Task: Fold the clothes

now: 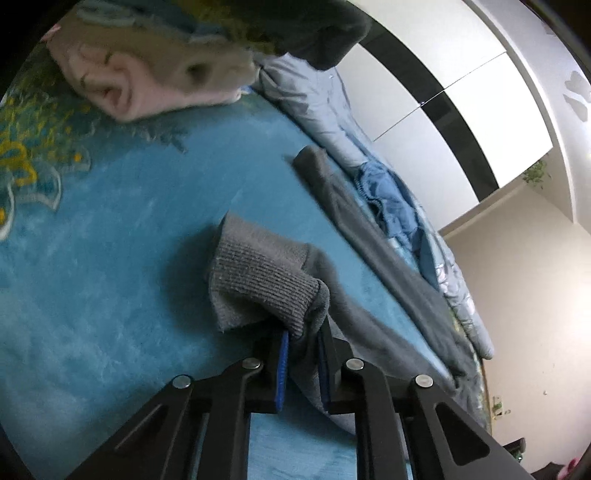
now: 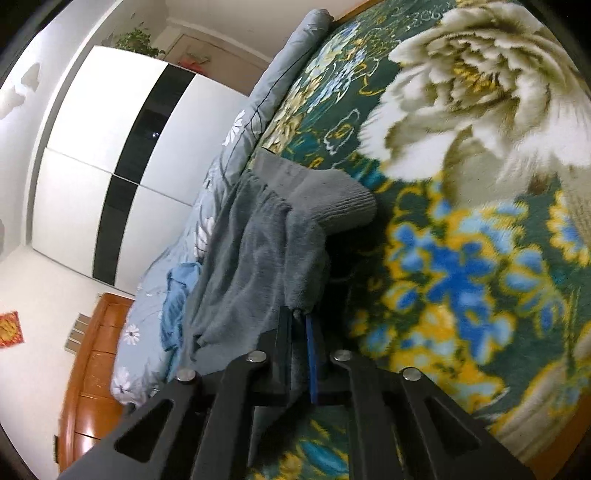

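Observation:
A grey knitted garment (image 1: 373, 258) lies stretched across the flowered blue-green blanket (image 1: 110, 258). Its ribbed cuff (image 1: 262, 280) bunches up just ahead of my left gripper (image 1: 303, 334), which is shut on the grey fabric between its blue pads. In the right wrist view the same grey garment (image 2: 243, 266) drapes along the blanket's edge, with another ribbed cuff (image 2: 343, 203) folded over. My right gripper (image 2: 299, 317) is shut on a fold of that grey fabric, which hangs between its narrow jaws.
A light blue floral quilt (image 2: 229, 155) with a blue garment (image 2: 177, 295) on it lies beyond the grey one. A white and black wardrobe (image 2: 122, 155) stands behind. A wooden bed frame (image 2: 88, 373) shows below. A dark garment (image 1: 321, 33) hangs at the top.

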Demonstrator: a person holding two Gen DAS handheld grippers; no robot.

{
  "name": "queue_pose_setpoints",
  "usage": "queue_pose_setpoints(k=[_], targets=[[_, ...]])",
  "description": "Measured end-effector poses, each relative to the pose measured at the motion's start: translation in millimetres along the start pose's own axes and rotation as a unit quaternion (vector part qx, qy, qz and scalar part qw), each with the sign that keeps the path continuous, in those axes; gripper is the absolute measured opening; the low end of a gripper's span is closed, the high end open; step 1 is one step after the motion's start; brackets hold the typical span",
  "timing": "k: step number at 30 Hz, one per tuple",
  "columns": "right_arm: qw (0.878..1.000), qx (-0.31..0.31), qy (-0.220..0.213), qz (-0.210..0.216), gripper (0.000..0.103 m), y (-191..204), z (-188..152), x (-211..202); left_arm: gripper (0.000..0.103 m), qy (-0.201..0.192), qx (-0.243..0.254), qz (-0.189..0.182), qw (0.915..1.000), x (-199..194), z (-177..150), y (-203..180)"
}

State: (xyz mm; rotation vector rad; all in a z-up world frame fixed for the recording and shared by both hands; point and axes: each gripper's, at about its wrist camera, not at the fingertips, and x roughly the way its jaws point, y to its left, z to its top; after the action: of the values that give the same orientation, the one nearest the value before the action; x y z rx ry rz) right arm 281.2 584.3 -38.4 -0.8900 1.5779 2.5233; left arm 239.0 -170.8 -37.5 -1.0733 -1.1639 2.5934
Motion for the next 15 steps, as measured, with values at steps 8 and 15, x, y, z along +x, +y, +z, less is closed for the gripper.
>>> queue_pose_setpoints(k=[8,15], targets=[[0.993,-0.056,-0.035,0.099,0.004,65,29,-23,0.014,-0.022,-0.007,-0.054,0.9983,-22,39,-36],[0.99,-0.062,-0.042,0.118,0.004,102,54,2,0.014,-0.033,-0.002,-0.039,0.9987,3,77,-68]])
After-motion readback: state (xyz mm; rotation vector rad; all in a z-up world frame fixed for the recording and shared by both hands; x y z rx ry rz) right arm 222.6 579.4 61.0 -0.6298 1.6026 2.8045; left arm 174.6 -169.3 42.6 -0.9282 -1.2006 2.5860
